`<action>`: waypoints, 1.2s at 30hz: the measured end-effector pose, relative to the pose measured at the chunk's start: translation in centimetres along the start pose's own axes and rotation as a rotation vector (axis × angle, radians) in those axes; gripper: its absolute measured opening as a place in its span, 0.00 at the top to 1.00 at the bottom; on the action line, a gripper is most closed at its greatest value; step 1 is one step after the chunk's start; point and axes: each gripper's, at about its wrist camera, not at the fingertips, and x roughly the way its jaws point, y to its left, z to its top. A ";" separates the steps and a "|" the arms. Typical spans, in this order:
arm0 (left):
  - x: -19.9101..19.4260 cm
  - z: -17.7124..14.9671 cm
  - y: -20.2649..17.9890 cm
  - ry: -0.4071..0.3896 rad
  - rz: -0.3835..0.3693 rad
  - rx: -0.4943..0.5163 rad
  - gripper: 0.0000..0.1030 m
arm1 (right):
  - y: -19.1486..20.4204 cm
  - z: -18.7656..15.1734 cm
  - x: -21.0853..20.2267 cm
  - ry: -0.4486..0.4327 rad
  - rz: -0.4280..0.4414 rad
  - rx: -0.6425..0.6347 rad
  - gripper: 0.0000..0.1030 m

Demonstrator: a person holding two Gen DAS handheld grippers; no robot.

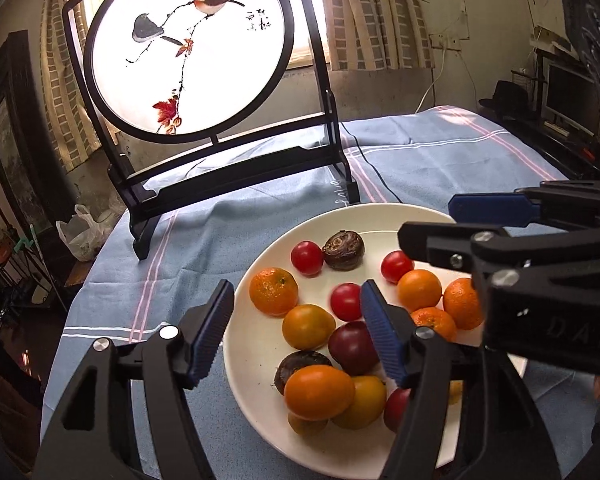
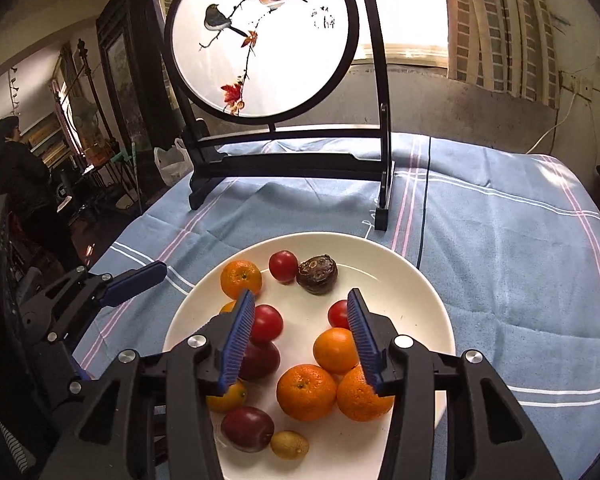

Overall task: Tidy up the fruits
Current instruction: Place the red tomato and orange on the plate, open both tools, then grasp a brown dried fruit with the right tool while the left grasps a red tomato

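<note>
**Both grippers released over one plate of mixed fruit**

Left gripper [image 1: 296,328]: black frame, ribbed blue pads, jaws parted, nothing pinched; hovering over the near-left rim of the plate, left pad over the cloth, right pad above the fruit.

Right gripper [image 2: 302,340]: same build, jaws apart, nothing clasped; poised above the plate's middle, an orange mandarin [image 2: 336,350] just beside its right pad.

Round white ceramic plate [image 2: 412,300]: resting on the cloth, bearing all the fruit. Contents, loosely heaped toward the near side:
- orange mandarins, one lone at the far left [image 1: 274,291], others clustered at the right;
- small red cherry tomatoes [image 1: 307,258], scattered across the middle;
- dark brown wrinkled round fruit [image 1: 343,249] at the far side, touching a tomato;
- dark red plums [image 2: 247,429];
- small yellow-green oval fruit [image 2: 289,445] near the front rim.

Pale blue tablecloth with white and pink stripes [image 2: 500,260]: slightly wrinkled, covering the table.

Round backlit bird-and-branch screen in a black wooden stand [image 1: 188,44]: upright behind the plate, well apart.

Person in dark clothing [image 2: 16,172]: standing far left in the background.
</note>
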 end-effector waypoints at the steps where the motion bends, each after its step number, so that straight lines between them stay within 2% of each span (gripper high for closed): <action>1: -0.4 0.0 0.0 -0.005 0.001 0.001 0.38 | 0.0 -0.1 -0.7 -0.008 0.002 0.000 0.52; 3: -1.2 -0.1 -0.2 -0.012 -0.005 0.002 0.38 | 0.0 -0.4 -2.3 -0.026 -0.003 -0.012 0.48; 9: -4.0 -0.8 -0.5 -0.041 -0.022 0.006 0.38 | 0.8 -3.2 -6.6 -0.051 -0.009 -0.069 0.47; 15: -7.3 -3.1 1.0 -0.050 -0.043 -0.042 0.34 | 2.5 -8.9 -9.0 -0.009 0.002 -0.179 0.45; 19: -8.9 -5.4 2.3 -0.035 -0.057 -0.074 0.32 | 3.5 -13.1 -7.8 0.087 -0.006 -0.255 0.45; 22: -9.2 -6.8 2.7 -0.008 -0.054 -0.080 0.32 | 4.2 -14.9 -5.7 0.151 -0.021 -0.283 0.45; 29: -9.1 -8.9 3.4 0.041 -0.072 -0.091 0.31 | 4.6 -14.7 -2.2 0.198 -0.026 -0.274 0.45; 31: -8.9 -9.1 3.2 0.053 -0.087 -0.090 0.31 | 4.4 -14.8 -1.5 0.223 -0.018 -0.255 0.55; 32: -8.8 -9.2 3.0 0.061 -0.099 -0.088 0.31 | 4.2 -14.8 -1.6 0.224 -0.005 -0.248 0.58; 36: -8.3 -9.8 0.7 0.092 -0.150 -0.039 0.31 | 3.4 -15.1 -3.5 0.188 -0.008 -0.218 0.58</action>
